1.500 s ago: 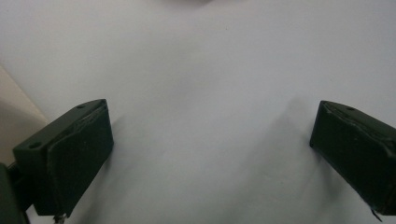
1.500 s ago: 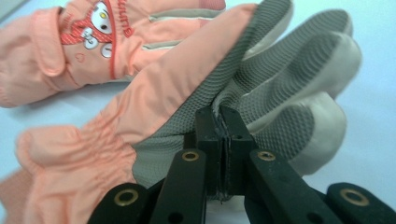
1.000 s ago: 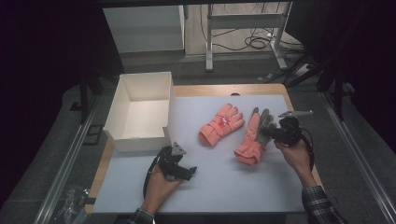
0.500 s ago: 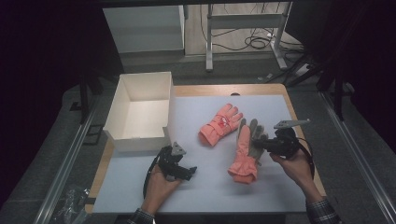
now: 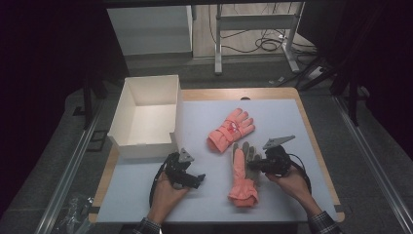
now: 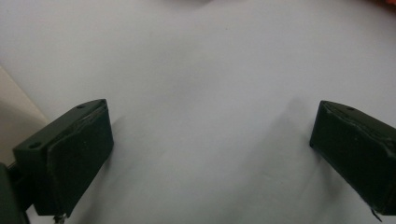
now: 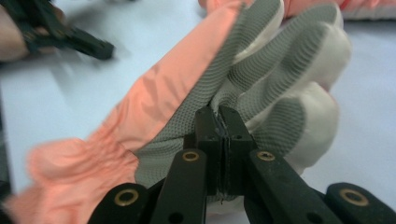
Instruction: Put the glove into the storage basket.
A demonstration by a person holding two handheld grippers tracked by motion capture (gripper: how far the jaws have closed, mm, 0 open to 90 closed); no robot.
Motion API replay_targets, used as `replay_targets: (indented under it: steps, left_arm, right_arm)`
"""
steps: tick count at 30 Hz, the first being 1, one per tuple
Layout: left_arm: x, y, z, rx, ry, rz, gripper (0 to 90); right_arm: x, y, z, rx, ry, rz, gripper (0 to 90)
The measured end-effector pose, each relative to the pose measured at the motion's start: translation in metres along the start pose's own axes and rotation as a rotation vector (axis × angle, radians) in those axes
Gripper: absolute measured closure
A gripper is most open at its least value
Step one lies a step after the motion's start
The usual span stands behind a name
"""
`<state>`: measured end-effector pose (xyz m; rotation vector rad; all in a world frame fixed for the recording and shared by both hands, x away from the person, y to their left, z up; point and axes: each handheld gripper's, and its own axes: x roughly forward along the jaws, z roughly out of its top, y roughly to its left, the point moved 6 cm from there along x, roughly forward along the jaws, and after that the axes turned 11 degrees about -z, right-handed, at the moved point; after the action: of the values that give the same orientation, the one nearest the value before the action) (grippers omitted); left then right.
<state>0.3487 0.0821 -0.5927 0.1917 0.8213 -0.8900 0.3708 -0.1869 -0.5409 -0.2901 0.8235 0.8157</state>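
The right claw point(image 7: 219, 122) is clamped on the grey palm of a pink glove point(image 5: 242, 171) lying on the desk point(image 5: 287, 122). The left claw point(image 6: 210, 154) rests spread wide, holding nothing.

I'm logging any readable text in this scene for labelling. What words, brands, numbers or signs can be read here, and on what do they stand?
None can be read.
Far glove: a red mark on its back, too small and blurred to tell if it is lettering.
Held glove: plain pink fabric and grey grip palm, no text.
White box: no print visible.
Right gripper and left gripper: no markings legible.
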Motion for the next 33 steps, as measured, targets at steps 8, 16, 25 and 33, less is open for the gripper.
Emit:
replay_targets:
  steps: [8, 16, 25, 33]
  left_arm:
    - [0.0, 0.0, 0.0, 0.0, -0.001, -0.001, 0.0]
    - [0.0, 0.0, 0.0, 0.003, -0.001, 0.0, 0.0]
    - [0.0, 0.0, 0.0, 0.002, 0.002, -0.001, 0.0]
    - [0.0, 0.001, 0.0, 0.007, 0.001, 0.001, 0.0]
  right_arm:
    - [-0.005, -0.005, 0.003, -0.02, -0.026, -0.039, 74.5]
    - [-0.015, -0.022, 0.026, 0.022, -0.087, -0.124, 57.7]
    - [-0.004, -0.04, 0.05, 0.061, -0.115, -0.205, 47.7]
    - [0.015, -0.05, 0.075, 0.079, -0.113, -0.259, 44.6]
